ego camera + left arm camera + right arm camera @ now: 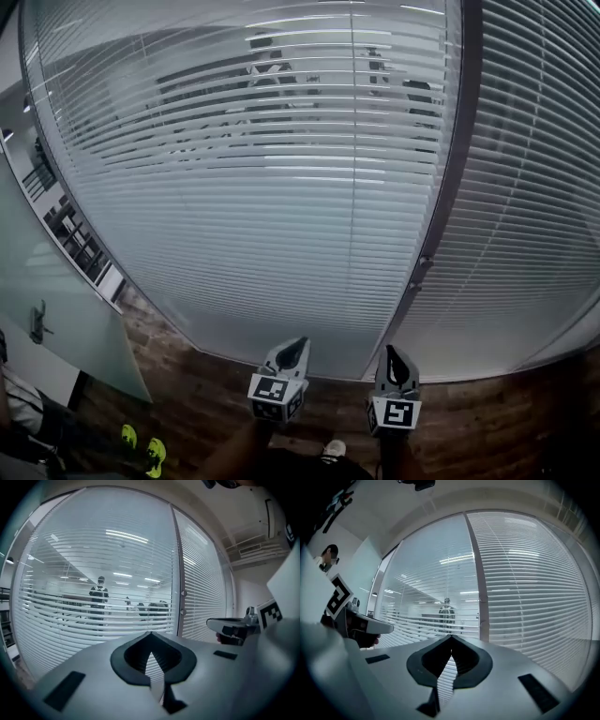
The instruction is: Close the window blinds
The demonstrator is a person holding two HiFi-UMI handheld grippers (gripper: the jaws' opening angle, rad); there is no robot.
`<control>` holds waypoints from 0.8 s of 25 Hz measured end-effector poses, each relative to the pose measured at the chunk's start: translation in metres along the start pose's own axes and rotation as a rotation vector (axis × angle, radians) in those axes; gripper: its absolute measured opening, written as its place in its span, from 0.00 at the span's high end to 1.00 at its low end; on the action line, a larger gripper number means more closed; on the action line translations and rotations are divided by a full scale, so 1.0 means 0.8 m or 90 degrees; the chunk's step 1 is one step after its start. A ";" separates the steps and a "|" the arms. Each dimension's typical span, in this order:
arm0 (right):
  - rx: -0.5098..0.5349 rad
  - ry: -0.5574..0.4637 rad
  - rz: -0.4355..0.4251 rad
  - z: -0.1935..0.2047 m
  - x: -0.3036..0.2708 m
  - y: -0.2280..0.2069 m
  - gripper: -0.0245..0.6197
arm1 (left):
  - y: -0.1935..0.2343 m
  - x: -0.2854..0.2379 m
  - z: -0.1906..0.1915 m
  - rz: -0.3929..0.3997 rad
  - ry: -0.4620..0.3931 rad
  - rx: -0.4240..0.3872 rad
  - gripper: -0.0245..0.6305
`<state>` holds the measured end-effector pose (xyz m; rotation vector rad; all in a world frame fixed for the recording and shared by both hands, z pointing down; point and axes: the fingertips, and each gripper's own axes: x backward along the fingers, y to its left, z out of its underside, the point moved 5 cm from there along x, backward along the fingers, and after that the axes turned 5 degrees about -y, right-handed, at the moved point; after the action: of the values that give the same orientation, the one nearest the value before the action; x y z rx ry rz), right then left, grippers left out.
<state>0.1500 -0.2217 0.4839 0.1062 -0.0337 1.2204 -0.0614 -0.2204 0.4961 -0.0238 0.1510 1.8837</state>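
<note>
fingers [136, 654] of the left gripper [150, 634] are pressed together on nothing, and the right gripper [451, 637] is closed the same way, also empty. a wood floor [187, 384] runs up to a glass wall in an office, with a frosted door [56, 309] at the left. two blinds cover the wall: a left blind [234, 206] with slats partly open and a right blind [534, 216], split by one dark post [448, 187]. both blinds lie ahead of the two grippers, apart from them.
</note>
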 end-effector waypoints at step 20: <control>0.009 -0.009 0.070 -0.024 -0.073 -0.055 0.96 | 0.024 -0.048 -0.024 0.062 -0.049 -0.025 0.96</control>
<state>0.1704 -0.2893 0.4568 0.1268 -0.0426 1.3301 -0.0689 -0.2645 0.4823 0.0296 0.0642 1.9809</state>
